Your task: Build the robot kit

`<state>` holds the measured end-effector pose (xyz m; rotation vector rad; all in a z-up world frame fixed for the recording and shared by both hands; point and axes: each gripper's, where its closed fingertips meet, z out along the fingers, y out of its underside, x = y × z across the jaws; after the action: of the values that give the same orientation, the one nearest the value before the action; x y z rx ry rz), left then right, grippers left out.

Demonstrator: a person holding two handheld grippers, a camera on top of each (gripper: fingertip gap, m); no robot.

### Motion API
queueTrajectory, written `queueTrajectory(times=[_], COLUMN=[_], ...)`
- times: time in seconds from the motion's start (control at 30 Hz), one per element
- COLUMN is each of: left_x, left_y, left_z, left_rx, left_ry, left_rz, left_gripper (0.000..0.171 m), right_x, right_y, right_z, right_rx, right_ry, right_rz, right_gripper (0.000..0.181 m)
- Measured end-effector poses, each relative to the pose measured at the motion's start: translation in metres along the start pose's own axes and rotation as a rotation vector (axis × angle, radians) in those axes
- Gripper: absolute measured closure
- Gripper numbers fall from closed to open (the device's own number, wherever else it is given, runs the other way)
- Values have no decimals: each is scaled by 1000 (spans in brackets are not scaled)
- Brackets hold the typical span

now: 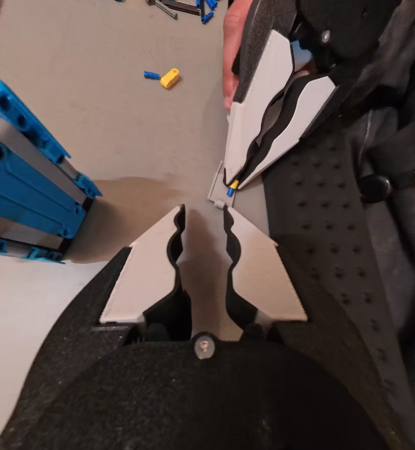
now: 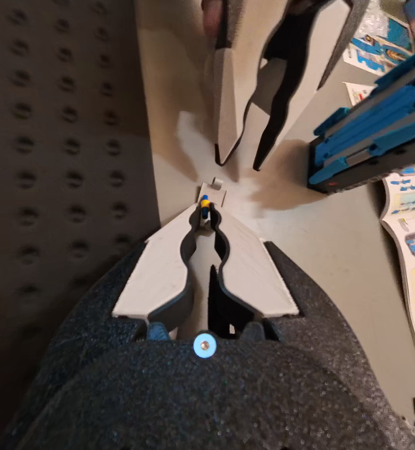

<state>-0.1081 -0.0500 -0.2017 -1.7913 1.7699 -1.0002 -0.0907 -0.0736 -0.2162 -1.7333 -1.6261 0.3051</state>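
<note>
My right gripper (image 2: 205, 210) is shut on a small yellow-and-blue pin piece (image 2: 204, 203), held at its tips against a flat grey panel (image 2: 215, 193) lying on the table. In the left wrist view the right gripper (image 1: 233, 185) comes in from the upper right, with the pin piece (image 1: 232, 189) over the panel (image 1: 216, 188). My left gripper (image 1: 204, 209) is open and empty, its tips just short of the panel's small hinge knob (image 1: 219, 203). It also shows in the right wrist view (image 2: 238, 166), open, just beyond the panel.
A blue-and-grey built model (image 1: 31, 185) (image 2: 372, 136) stands close by. A black studded board (image 1: 323, 231) (image 2: 55, 146) borders the panel. A loose yellow piece with a blue pin (image 1: 168, 78) and a pile of parts (image 1: 201, 9) lie farther off. An instruction booklet (image 2: 408, 243) lies open. A hand (image 1: 230, 60) grips the right gripper. The tips of both grippers are at nearly the same place.
</note>
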Motion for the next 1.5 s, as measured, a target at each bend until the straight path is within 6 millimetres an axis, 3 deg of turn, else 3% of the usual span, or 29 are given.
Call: queueTrajectory(times=[0.13,0.27,0.4,0.5,0.6,0.97,1.13,1.23,1.5], left_x=[4,7,5,8,-2,-34,-39,-30,-49], left_y=[1,3,2,-2,-2,0,-3,5,3], left_z=[3,15,21,24,22,9,-2,1,-8], left_rx=[-14,-40,-67,-55,-57,-30,-8,-63,-41], left_ry=[8,-27,-147,-220,-311,-394,-381,-339,-447], left_rz=[-40,-57,-86,-55,0,74,55,52,62], left_gripper=[141,139,139,139,138,135,135,132,133], right_x=[1,19,45,36,31,34,39,39,14], right_y=[-2,-14,9,12,11,14,13,10,2], right_z=[0,-21,-31,-26,-23,-19,-21,-17,-10], right_rx=[10,142,147,138,130,135,162,166,135], right_ry=[14,25,64,-15,-16,-48,-49,-52,-98], right_rz=[17,154,307,340,292,312,335,320,173], right_gripper=[174,174,174,174,174,174,174,174,174])
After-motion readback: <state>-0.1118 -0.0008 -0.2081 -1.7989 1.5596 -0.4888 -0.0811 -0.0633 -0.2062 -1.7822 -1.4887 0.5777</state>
